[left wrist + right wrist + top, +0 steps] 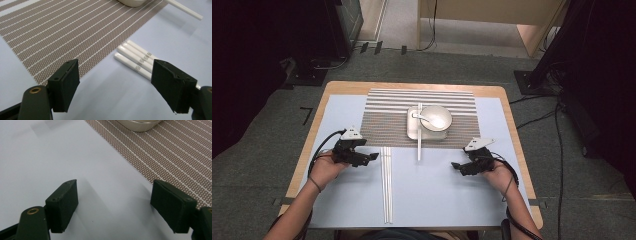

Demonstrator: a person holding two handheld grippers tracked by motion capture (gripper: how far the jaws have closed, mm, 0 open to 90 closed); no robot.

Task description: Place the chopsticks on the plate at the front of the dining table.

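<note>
1. Jaws of the left tool point(373, 157) stand spread, holding nothing, just beside the white chopsticks point(386, 185).
2. Jaws of the right tool point(455, 165) stand spread and empty, well right of those chopsticks.
3. Chopsticks lie on the worktop point(437, 195), near the striped mat point(387, 120).

We see a brown striped woven placemat point(387, 117) at the table's far middle, with a square metal tray point(413, 131) on it holding a white round bowl point(438, 120). Nearer, left of centre, lie long white chopsticks point(386, 185).
</note>
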